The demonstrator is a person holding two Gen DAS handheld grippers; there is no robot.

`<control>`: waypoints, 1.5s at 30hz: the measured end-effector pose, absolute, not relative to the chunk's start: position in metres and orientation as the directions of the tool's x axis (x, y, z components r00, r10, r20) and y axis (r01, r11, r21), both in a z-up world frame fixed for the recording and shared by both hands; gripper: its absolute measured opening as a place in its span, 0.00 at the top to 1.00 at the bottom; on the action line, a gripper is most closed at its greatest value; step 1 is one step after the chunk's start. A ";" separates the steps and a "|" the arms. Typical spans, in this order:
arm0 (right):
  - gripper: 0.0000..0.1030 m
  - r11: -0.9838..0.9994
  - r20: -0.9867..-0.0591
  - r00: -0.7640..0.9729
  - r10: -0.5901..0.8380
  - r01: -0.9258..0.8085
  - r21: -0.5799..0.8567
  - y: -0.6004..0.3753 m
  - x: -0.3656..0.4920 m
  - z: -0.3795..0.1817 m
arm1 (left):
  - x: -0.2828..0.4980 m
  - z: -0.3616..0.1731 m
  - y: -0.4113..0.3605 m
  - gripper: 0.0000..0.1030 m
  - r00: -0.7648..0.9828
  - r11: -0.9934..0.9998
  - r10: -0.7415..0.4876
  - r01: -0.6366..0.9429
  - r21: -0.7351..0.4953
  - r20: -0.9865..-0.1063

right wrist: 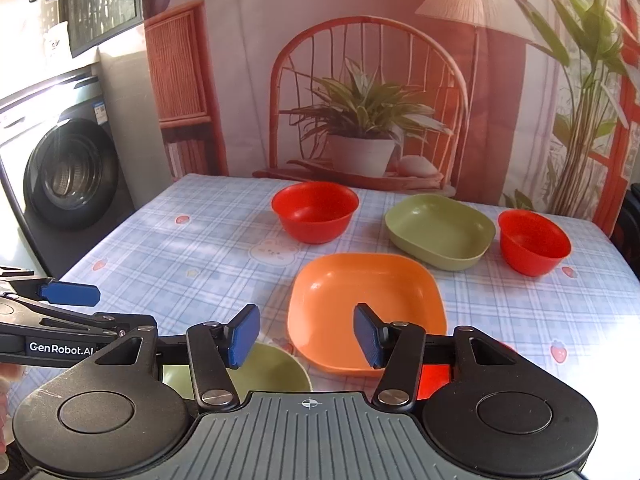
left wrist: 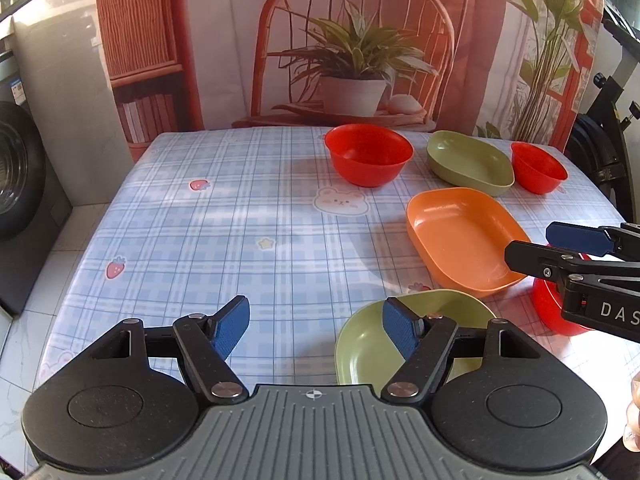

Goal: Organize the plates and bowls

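Six dishes sit on the checked tablecloth (left wrist: 240,216), none stacked yet, and both of my grippers are spread wide with nothing between the pads.

My left gripper (left wrist: 316,330) hovers with the green plate (left wrist: 368,356) under its right-hand pad; its left-hand pad is over bare cloth. My right gripper (right wrist: 307,334) has the near edge of the orange dish (right wrist: 360,296) just ahead of its jaws, and a red plate (right wrist: 434,376) peeks out under its right-hand linkage. Further ahead of both are the big red bowl (right wrist: 316,212), the green dish (right wrist: 440,232) and the small red bowl (right wrist: 534,242), the last two close together and perhaps touching.

What worries me:
- The grippers are near each other (the right one's fingers cross the left camera's right edge), so reaching for the same dish could knock them together.
- These look like smooth, light plastic with thin rims; a pinch too shallow on a rim could let the dish swing or slip out.
- Pushing down on the green plate's near edge might tip it or slide it off the table toward me.
- Reaching past the orange dish for the far bowls risks dragging it along.
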State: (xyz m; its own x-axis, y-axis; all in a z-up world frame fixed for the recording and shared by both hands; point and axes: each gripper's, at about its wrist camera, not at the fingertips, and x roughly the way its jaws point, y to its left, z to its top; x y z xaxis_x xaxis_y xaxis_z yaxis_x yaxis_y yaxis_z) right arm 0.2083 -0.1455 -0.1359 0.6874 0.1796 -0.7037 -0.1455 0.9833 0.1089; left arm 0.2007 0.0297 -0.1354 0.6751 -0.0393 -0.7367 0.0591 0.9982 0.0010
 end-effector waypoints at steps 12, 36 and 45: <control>0.66 0.976 -0.810 0.545 0.217 -0.132 0.173 -0.152 0.193 -0.182 | 0.196 -0.171 0.025 0.31 0.585 0.999 -0.052 0.042 -0.034 -0.809; 0.89 0.969 -0.847 0.470 0.249 -0.123 0.216 -0.152 0.182 -0.199 | 0.179 -0.180 0.010 0.91 0.545 0.998 -0.059 0.031 -0.051 -0.836; 0.90 0.968 -0.838 0.485 0.249 -0.128 0.214 -0.152 0.179 -0.196 | 0.174 -0.173 0.006 0.91 0.569 0.999 -0.045 0.018 -0.043 -0.821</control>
State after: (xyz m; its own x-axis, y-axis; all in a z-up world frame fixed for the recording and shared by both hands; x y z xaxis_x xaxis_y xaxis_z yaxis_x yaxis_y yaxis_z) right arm 0.1790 -0.1515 -0.1956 0.4848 0.2493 -0.8383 -0.1282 0.9684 0.2139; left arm 0.1737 0.0056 -0.1733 0.5689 -0.0452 -0.8212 0.0179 0.9989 -0.0425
